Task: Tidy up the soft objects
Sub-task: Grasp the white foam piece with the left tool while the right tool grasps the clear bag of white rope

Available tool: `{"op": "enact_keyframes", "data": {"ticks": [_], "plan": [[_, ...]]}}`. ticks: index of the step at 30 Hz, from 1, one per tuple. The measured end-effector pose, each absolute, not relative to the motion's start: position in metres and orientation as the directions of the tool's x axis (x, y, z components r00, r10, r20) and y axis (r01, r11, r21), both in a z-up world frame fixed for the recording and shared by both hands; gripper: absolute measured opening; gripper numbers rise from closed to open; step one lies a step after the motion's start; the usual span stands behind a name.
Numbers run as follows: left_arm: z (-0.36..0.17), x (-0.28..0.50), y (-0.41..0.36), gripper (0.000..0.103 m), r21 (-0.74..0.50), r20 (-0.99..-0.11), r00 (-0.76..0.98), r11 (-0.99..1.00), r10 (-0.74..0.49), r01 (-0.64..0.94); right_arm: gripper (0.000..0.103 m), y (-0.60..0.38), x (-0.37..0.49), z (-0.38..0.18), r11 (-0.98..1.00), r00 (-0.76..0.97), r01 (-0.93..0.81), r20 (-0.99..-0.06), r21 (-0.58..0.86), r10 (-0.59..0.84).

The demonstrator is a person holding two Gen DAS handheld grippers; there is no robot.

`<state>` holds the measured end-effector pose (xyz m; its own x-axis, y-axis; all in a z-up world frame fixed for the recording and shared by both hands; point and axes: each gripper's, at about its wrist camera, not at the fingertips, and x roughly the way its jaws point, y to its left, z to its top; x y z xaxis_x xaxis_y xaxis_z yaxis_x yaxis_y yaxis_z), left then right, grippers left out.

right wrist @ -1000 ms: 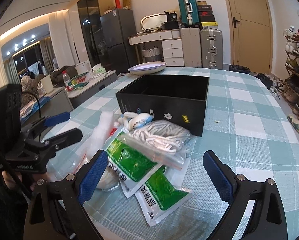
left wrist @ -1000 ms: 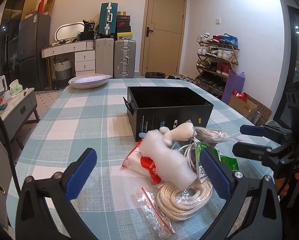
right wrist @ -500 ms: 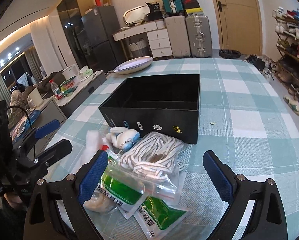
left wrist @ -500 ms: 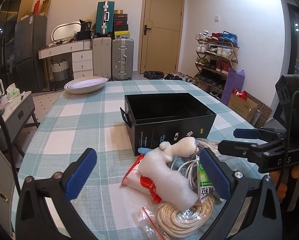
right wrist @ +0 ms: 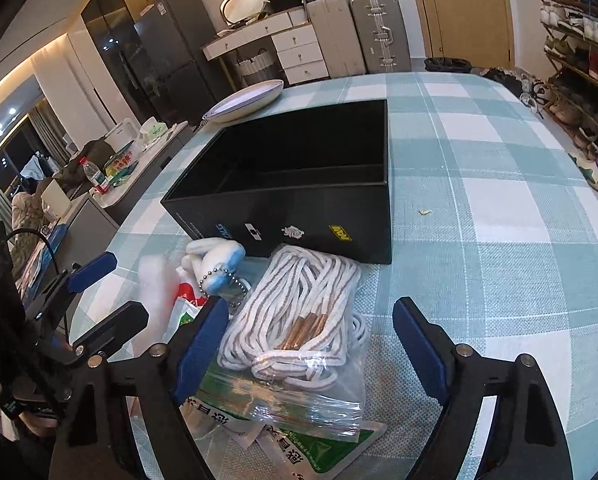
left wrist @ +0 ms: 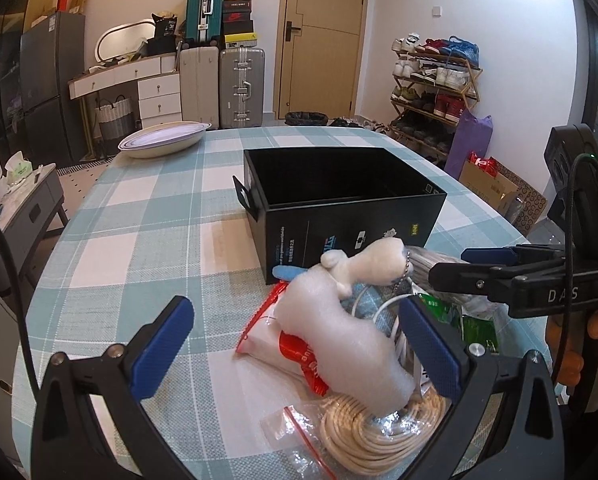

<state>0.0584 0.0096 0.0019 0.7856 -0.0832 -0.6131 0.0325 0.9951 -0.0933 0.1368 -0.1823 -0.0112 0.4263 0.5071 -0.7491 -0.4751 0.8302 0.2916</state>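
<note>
A pile of soft things lies on the checked table in front of an empty black box (left wrist: 339, 184) (right wrist: 299, 176). My left gripper (left wrist: 299, 344) (right wrist: 103, 300) is open around a white foam piece (left wrist: 339, 340), which rests on a red-and-white packet (left wrist: 295, 352) and a bagged coil of cream cord (left wrist: 379, 428). A white plush toy (left wrist: 363, 264) (right wrist: 215, 256) with a bead chain leans by the box. My right gripper (right wrist: 309, 332) (left wrist: 467, 266) straddles a clear bag of white rope (right wrist: 299, 320). Its jaws are closing and the pads are not pressing. Green packets (right wrist: 319, 448) lie beneath.
A stack of shallow plates (left wrist: 165, 144) (right wrist: 247, 100) sits at the table's far left edge. A low grey cabinet (left wrist: 19, 200) with clutter stands left of the table. Bare checked cloth (right wrist: 499, 220) stretches right of the box. A hand (left wrist: 579, 340) holds the right gripper.
Both grippers have moved in toward the pile. The right gripper has tilted down and rolled, its jaws are narrower, and the rope bag now sits between them. The left stays wide.
</note>
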Motion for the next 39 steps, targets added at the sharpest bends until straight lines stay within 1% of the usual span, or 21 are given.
{"op": "enact_keyframes", "data": {"ticks": [6,7,9,11,12,16,20,24,26,29,34,35,36,38,39], "plan": [[0.002,0.059,0.010,0.102,-0.095,-0.619,0.781,0.995,-0.090,0.039,0.079,-0.180,0.144,-0.019,0.805,0.372,-0.478,-0.749,0.352,0.548],[0.003,0.059,0.009,0.102,-0.095,-0.618,0.781,0.995,-0.091,0.040,0.075,-0.180,0.145,-0.020,0.798,0.360,-0.478,-0.746,0.368,0.560],[0.003,0.058,0.009,0.102,-0.095,-0.617,0.781,0.995,-0.092,0.042,0.072,-0.181,0.147,-0.021,0.802,0.363,-0.467,-0.746,0.372,0.558],[0.004,0.058,0.010,0.102,-0.098,-0.617,0.781,0.994,-0.094,0.042,0.063,-0.182,0.147,-0.022,0.804,0.360,-0.462,-0.750,0.374,0.555],[0.004,0.058,0.010,0.102,-0.098,-0.617,0.781,0.994,-0.094,0.042,0.062,-0.184,0.148,-0.023,0.800,0.354,-0.462,-0.748,0.383,0.562],[0.004,0.058,0.010,0.102,-0.095,-0.616,0.782,0.995,-0.091,0.041,0.053,-0.189,0.142,-0.020,0.795,0.369,-0.468,-0.733,0.385,0.572],[0.004,0.057,0.011,0.102,-0.100,-0.617,0.781,0.994,-0.094,0.041,0.048,-0.200,0.134,-0.017,0.802,0.408,-0.464,-0.713,0.376,0.570],[0.002,0.058,0.012,0.101,-0.112,-0.621,0.776,0.993,-0.106,0.045,0.047,-0.211,0.127,-0.013,0.798,0.441,-0.467,-0.681,0.381,0.584],[0.001,0.059,0.013,0.097,-0.126,-0.628,0.769,0.991,-0.115,0.046,0.046,-0.215,0.123,-0.012,0.786,0.451,-0.477,-0.658,0.393,0.603],[-0.001,0.061,0.015,0.095,-0.153,-0.632,0.762,0.987,-0.143,0.057,0.046,-0.218,0.118,-0.009,0.763,0.454,-0.502,-0.627,0.406,0.632],[-0.004,0.064,0.014,0.086,-0.180,-0.639,0.745,0.979,-0.190,0.096,0.046,-0.216,0.113,-0.006,0.747,0.444,-0.525,-0.617,0.408,0.649],[-0.005,0.064,0.012,0.079,-0.176,-0.642,0.741,0.979,-0.196,0.106,0.046,-0.216,0.113,-0.006,0.745,0.444,-0.528,-0.616,0.407,0.651],[-0.006,0.065,0.011,0.075,-0.173,-0.649,0.735,0.979,-0.197,0.111,0.046,-0.215,0.113,-0.006,0.744,0.443,-0.531,-0.615,0.406,0.652],[-0.007,0.066,0.009,0.059,-0.188,-0.648,0.729,0.974,-0.222,0.129,0.046,-0.214,0.113,-0.006,0.742,0.440,-0.531,-0.616,0.408,0.653],[-0.007,0.066,0.008,0.057,-0.191,-0.648,0.727,0.972,-0.229,0.136,0.046,-0.214,0.113,-0.006,0.742,0.440,-0.531,-0.616,0.408,0.654]]}}
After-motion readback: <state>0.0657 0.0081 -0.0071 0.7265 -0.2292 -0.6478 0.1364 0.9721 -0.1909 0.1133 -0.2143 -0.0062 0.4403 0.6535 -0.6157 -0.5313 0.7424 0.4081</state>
